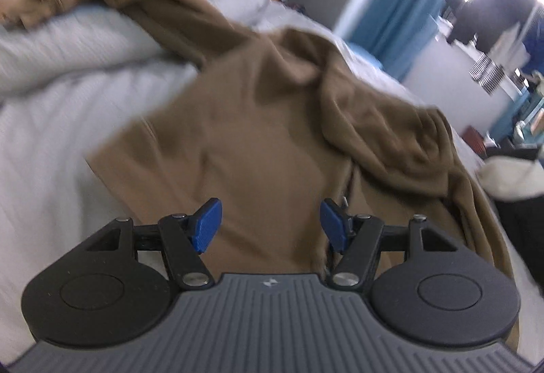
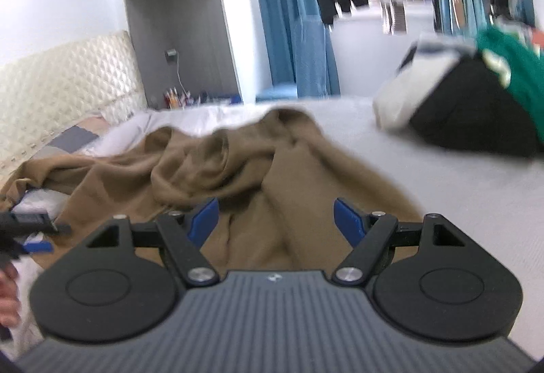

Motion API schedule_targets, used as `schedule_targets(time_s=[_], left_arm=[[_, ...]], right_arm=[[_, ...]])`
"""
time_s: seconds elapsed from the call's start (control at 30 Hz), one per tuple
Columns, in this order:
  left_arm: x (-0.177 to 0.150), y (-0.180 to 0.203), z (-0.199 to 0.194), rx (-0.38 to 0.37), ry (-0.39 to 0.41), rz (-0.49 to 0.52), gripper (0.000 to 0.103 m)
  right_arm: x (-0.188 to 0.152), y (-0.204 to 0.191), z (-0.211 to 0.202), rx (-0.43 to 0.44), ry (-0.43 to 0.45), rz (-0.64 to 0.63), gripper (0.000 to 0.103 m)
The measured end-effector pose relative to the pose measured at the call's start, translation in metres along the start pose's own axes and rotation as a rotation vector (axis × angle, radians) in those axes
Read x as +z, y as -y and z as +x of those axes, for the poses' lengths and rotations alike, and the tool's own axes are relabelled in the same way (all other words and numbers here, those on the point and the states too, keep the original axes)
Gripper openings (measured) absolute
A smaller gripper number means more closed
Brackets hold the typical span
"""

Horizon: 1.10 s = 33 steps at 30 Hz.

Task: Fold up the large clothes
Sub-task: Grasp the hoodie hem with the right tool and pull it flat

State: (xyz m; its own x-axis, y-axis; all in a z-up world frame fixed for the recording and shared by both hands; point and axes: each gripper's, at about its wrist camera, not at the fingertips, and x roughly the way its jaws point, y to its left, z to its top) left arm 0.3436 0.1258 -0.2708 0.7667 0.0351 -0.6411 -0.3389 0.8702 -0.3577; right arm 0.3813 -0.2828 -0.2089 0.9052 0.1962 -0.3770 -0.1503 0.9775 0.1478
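Brown garment (image 1: 258, 135), large and of soft plain cloth, lies unfolded and rumpled across the white bed cover; from the right wrist view (image 2: 238, 169) it spreads from the near edge toward the headboard side. One long part trails away to the upper left over a raised hump of bedding, while the middle lies fairly flat and smooth. Along its right side the cloth is bunched into thick folds and ridges, a hood-like heap sitting on top of the flatter panel, with the right edge draping down along the bed.
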Motion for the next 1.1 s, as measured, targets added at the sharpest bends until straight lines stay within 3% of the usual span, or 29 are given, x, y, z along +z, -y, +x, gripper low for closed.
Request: schedule_targets(time_s=[0.13, 0.23, 0.3, 0.43, 0.57, 0.73, 0.87, 1.0, 1.1], left_arm=[[-0.016, -0.003, 0.014, 0.002, -0.017, -0.002, 0.069], [-0.016, -0.009, 0.022, 0.010, -0.017, 0.006, 0.069], [-0.013, -0.016, 0.028, 0.002, -0.021, -0.019, 0.069], [-0.005, -0.021, 0.037, 0.014, -0.013, -0.027, 0.069], [-0.002, -0.024, 0.040, 0.027, 0.002, -0.029, 0.069], [0.002, -0.030, 0.041, 0.033, 0.021, -0.070, 0.069], [0.004, -0.035, 0.040, 0.043, 0.036, -0.094, 0.069], [0.006, -0.038, 0.038, 0.050, 0.053, -0.110, 0.069], [0.007, -0.039, 0.034, 0.054, 0.063, -0.107, 0.069]], right_arm=[[0.031, 0.029, -0.007, -0.074, 0.004, -0.153, 0.077], [0.043, 0.067, -0.003, -0.092, -0.054, -0.121, 0.077], [0.038, 0.094, 0.008, -0.091, -0.136, -0.090, 0.077], [0.006, 0.146, 0.031, -0.062, -0.306, 0.101, 0.077], [-0.037, 0.174, 0.048, -0.070, -0.433, 0.206, 0.076], [-0.072, 0.185, 0.071, -0.014, -0.526, 0.283, 0.075], [-0.082, 0.174, 0.081, 0.077, -0.538, 0.263, 0.062], [-0.078, 0.170, 0.083, 0.154, -0.535, 0.251, 0.024], [-0.062, 0.169, 0.077, 0.140, -0.506, 0.191, 0.016]])
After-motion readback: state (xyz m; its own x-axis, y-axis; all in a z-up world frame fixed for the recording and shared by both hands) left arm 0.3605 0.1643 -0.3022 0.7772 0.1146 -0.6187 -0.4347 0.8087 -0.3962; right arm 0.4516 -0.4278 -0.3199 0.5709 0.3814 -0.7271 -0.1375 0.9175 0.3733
